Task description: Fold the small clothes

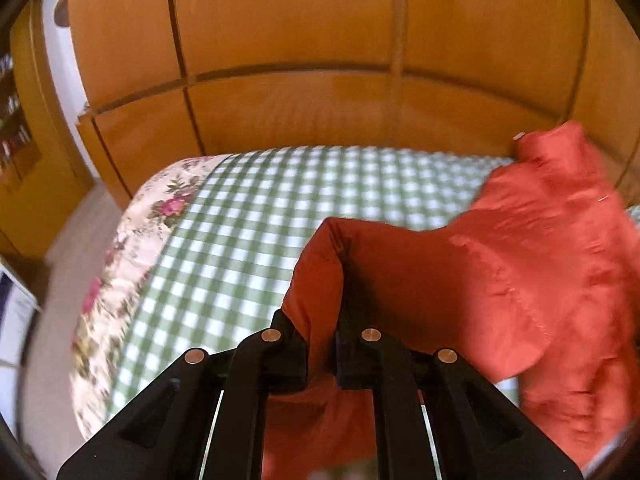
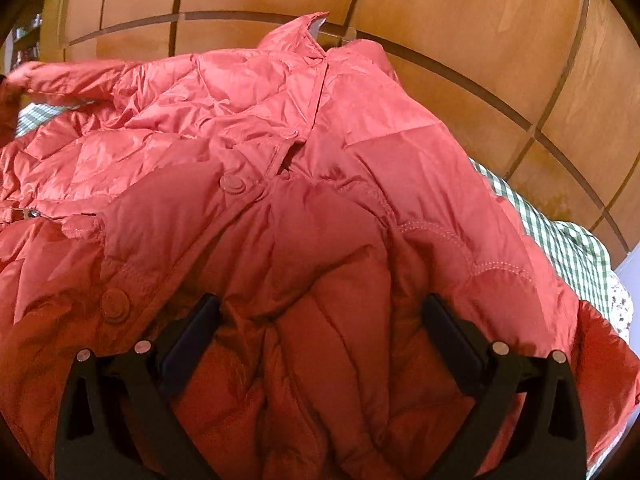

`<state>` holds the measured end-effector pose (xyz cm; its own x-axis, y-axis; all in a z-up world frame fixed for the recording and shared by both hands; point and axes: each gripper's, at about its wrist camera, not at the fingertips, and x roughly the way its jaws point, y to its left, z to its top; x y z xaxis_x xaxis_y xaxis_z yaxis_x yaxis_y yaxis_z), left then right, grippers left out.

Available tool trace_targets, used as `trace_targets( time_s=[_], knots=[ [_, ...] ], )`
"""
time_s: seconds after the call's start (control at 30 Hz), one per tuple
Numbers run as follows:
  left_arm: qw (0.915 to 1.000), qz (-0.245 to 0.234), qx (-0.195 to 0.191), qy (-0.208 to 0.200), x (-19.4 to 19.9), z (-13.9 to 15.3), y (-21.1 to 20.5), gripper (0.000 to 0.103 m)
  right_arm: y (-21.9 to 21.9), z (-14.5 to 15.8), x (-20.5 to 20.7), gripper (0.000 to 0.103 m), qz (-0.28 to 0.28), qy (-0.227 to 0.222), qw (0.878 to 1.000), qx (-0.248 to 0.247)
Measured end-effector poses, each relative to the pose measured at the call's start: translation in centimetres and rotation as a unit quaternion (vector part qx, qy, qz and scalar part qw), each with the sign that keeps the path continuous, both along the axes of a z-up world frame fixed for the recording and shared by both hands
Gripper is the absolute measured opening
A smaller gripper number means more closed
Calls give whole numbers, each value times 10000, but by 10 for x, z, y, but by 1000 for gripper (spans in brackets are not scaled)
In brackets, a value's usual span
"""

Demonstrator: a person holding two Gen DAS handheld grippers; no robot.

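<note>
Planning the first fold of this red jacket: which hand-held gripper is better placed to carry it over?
Left. The left hand-held gripper is already shut on a jacket edge; the right hand-held gripper is open, with padding between its fingers but nothing clamped.

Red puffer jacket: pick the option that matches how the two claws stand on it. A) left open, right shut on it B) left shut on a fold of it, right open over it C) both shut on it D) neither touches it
B: in the left wrist view the left claw pinches a fold of the red puffer jacket, while in the right wrist view the right claw has its fingers spread wide with the fabric bulging between them.
</note>
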<state>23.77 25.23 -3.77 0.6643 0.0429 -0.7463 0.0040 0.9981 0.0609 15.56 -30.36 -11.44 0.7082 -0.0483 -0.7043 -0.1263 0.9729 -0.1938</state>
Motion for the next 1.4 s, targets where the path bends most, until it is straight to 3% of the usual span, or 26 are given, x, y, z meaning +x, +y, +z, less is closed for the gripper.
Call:
trace_targets(
  time_s=[0.13,0.27,0.33,0.4,0.43,0.5,0.57,0.63,0.67,0.8,0.9,1.0,1.13,1.27,1.37,1.4],
  knots=[
    [9995,120,-47,279,27,-45,16,9,-7,-1,5,101,64,48,9999,152],
    [9982,-37,-515,304,27,-61,32,13,-11,-2,9,101,72,79,9998,191],
    [9968,-180,-623,463,24,-58,41,23,-11,-2,9,101,72,79,9997,205],
    [9980,-30,-278,570,20,-53,50,74,-12,-2,10,101,71,88,9997,225],
    [9987,163,201,439,18,-45,59,80,-10,-2,9,101,65,89,9997,232],
    [9951,517,807,261,14,-32,74,90,-8,-4,7,101,62,102,9996,262],
    [9793,1368,1484,140,11,-22,98,90,-8,-4,8,101,58,122,9995,296],
    [9727,1711,1568,32,3,-17,111,90,-9,-4,9,101,56,129,9994,308],
    [9734,1811,1399,-64,-4,-15,115,90,-8,-4,9,101,53,126,9995,298],
    [9891,1212,599,-574,-32,-6,80,90,-7,-3,8,101,22,72,9997,247],
    [9964,182,-15,-823,-57,0,17,91,-5,4,3,101,-91,-99,9998,151],
    [9893,-945,-778,-799,-83,4,-51,96,-17,34,-14,101,-378,-577,9969,368],
    [9670,-1901,-1639,-440,-107,-7,-129,98,-61,78,-48,101,-938,-1026,9828,1219],
    [9557,-2349,-1768,-160,-114,-20,-179,98,-108,76,-70,101,-1626,-479,9698,1751],
    [9583,-2565,-1259,-79,-113,-32,-209,98,-134,50,-91,101,-1958,-75,9483,2496],
    [9616,-2607,-856,41,-113,-39,-221,98,-141,40,-98,101,-2004,28,9385,2812]
  ],
)
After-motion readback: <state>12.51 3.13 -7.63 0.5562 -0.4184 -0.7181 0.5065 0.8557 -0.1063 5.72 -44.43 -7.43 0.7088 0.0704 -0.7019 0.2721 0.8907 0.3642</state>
